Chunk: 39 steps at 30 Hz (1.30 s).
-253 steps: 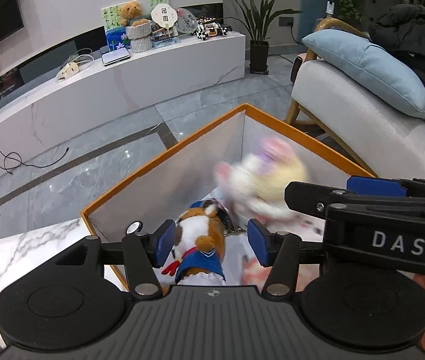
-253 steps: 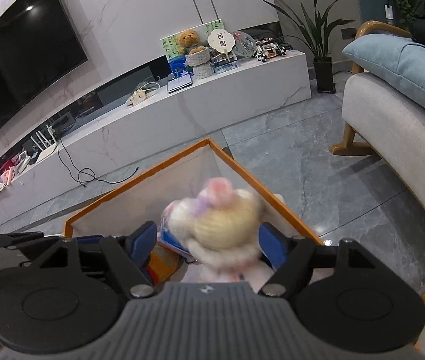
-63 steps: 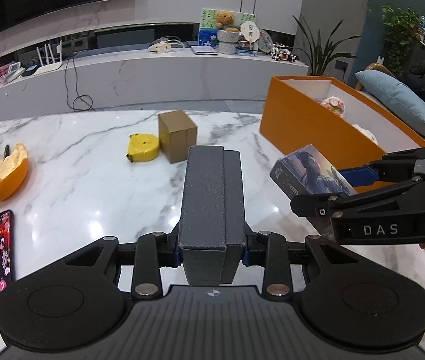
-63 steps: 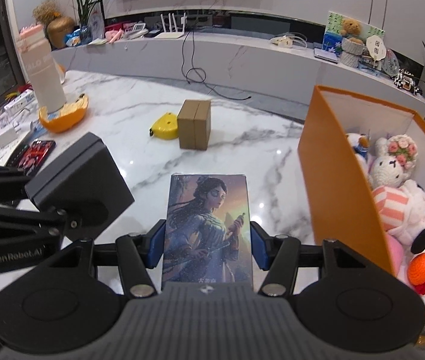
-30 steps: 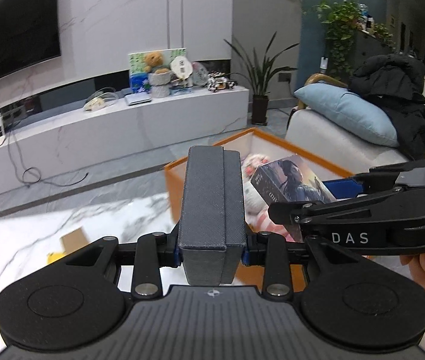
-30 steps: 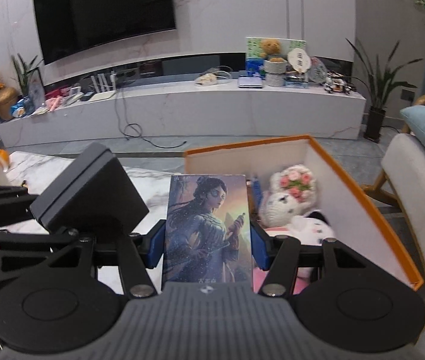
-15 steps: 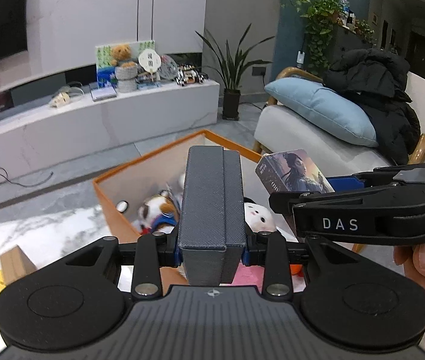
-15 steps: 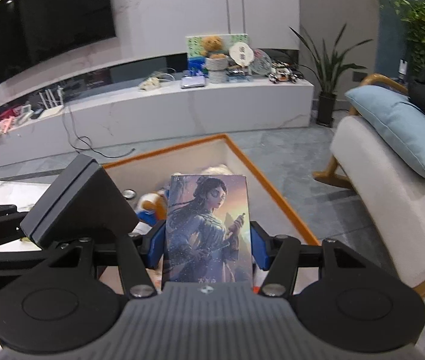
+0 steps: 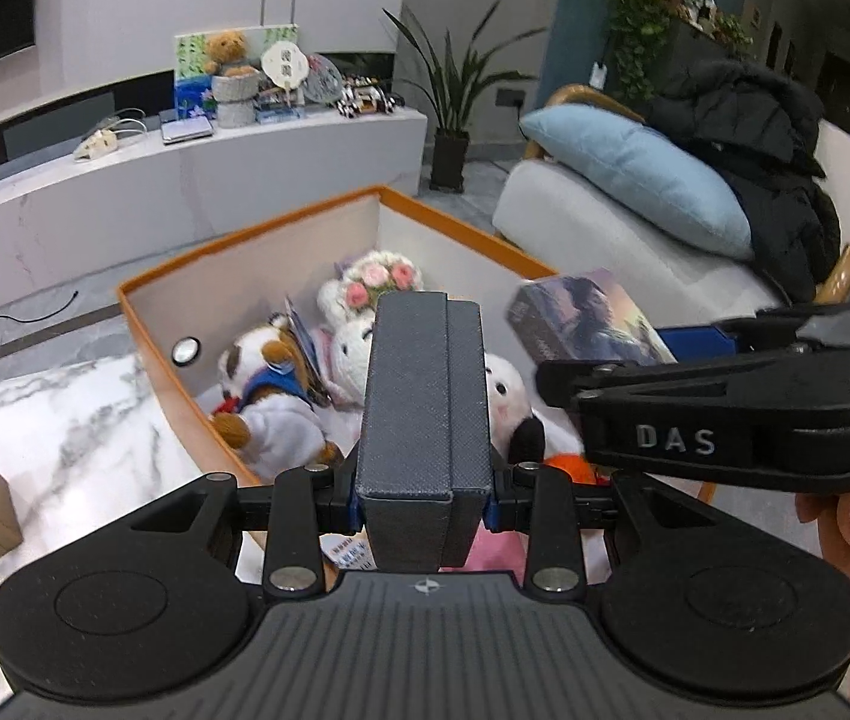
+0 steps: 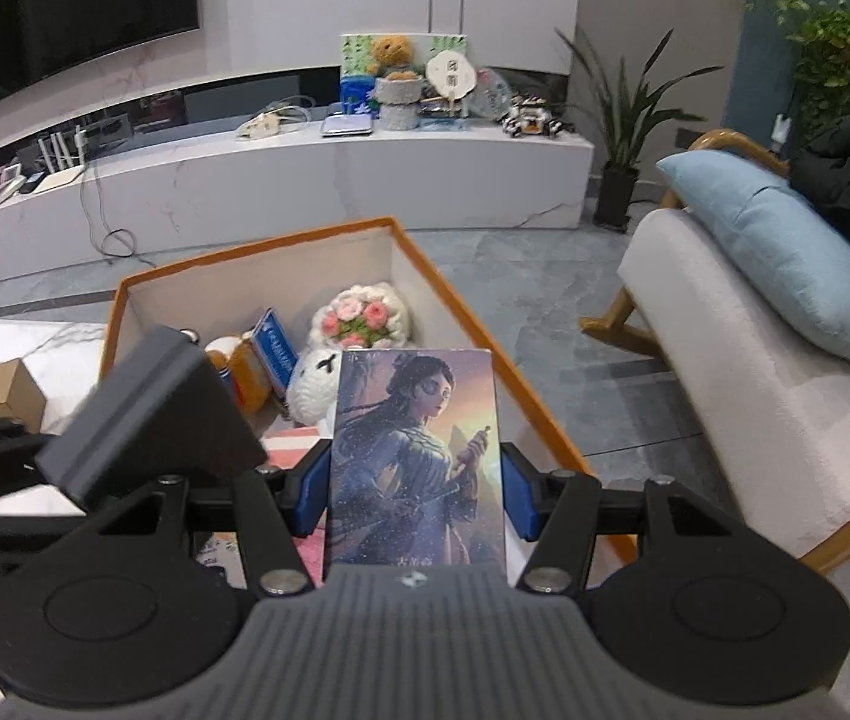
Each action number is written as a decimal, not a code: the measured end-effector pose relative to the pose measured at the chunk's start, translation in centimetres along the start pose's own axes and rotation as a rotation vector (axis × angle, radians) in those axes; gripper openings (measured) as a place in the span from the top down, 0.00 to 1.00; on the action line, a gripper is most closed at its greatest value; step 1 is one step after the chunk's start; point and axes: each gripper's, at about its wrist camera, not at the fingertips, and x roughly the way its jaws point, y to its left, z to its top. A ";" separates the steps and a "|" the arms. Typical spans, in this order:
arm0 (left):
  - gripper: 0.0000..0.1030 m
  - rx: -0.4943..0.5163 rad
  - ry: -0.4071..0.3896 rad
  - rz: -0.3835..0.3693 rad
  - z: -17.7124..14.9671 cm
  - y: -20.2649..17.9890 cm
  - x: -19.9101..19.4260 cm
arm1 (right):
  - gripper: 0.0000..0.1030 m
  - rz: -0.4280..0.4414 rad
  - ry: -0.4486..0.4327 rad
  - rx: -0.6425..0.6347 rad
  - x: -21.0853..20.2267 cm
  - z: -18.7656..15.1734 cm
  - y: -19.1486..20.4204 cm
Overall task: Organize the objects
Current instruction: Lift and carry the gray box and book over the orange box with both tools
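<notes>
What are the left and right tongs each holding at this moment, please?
Left tongs: closed on the dark grey box.
Right tongs: closed on the illustrated box, above the orange bin.

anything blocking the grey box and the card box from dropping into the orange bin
No lid or barrier shows. The orange bin is open-topped, but plush toys cover most of its floor, so the grey box and card box would likely land on them.
</notes>
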 end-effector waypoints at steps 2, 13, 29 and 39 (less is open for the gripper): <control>0.62 0.010 0.010 -0.003 -0.2 -0.5 0.5 | 0.43 -0.001 0.011 -0.023 0.3 -0.1 0.4; 0.62 0.110 0.058 0.063 -0.6 -2.4 2.6 | 0.43 -0.050 0.073 -0.036 1.6 -0.6 0.0; 0.62 0.440 0.197 0.223 -2.2 -6.3 4.6 | 0.43 -0.109 0.204 -0.078 6.1 -1.9 -0.5; 0.62 0.476 0.249 0.223 -1.8 -6.3 5.2 | 0.43 -0.109 0.211 -0.087 6.3 -1.9 -0.5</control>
